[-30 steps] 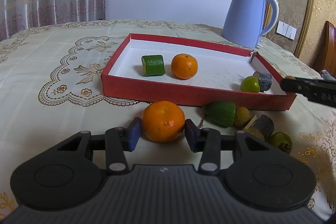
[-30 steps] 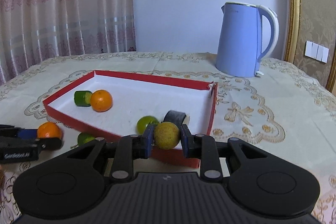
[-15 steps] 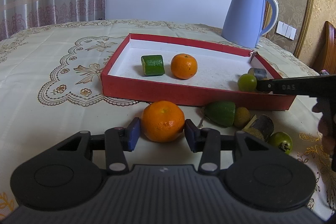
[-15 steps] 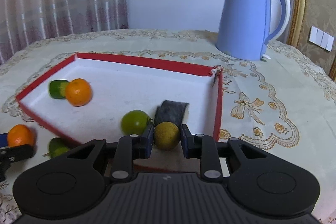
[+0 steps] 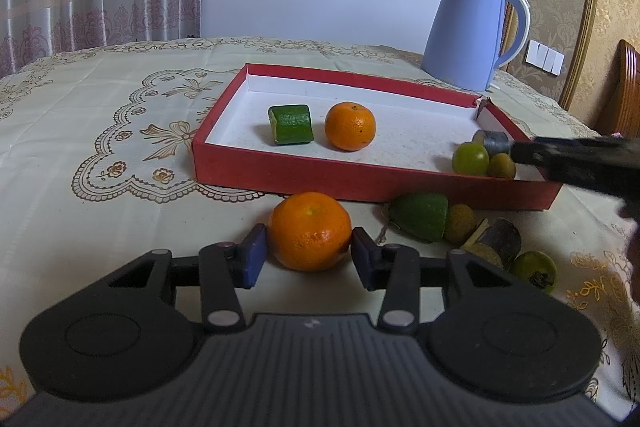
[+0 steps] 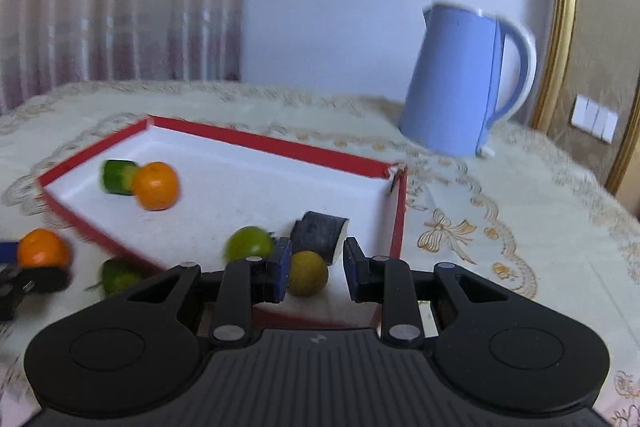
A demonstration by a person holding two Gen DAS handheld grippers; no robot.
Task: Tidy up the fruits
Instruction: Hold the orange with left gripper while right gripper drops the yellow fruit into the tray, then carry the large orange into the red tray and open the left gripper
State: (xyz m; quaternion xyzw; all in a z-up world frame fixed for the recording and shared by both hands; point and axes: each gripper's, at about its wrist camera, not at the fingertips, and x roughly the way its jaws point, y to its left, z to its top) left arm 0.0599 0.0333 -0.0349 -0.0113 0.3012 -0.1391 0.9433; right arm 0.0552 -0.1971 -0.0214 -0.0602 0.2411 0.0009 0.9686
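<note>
A red tray [image 5: 280, 175] with a white floor holds a green cut piece [image 5: 291, 124], an orange [image 5: 350, 125], a green lime [image 5: 470, 158], a dark cut piece [image 5: 492, 141] and a yellow-green fruit [image 5: 501, 166]. My left gripper [image 5: 307, 257] is open around a second orange [image 5: 309, 230] on the tablecloth in front of the tray. My right gripper [image 6: 313, 269] is open over the tray's near right corner, with the yellow-green fruit [image 6: 307, 273] lying between its fingers beside the lime [image 6: 249, 243] and the dark piece [image 6: 320, 233].
A blue kettle [image 5: 472, 37] stands behind the tray at the right. In front of the tray lie a green cut piece [image 5: 420, 215], a small brownish fruit [image 5: 461, 223], a dark cut piece [image 5: 496, 241] and a small green fruit [image 5: 534, 270].
My right gripper carried the yellow-green fruit over the tray, lowered it beside the lime and opened. My left gripper stayed still around the orange.
</note>
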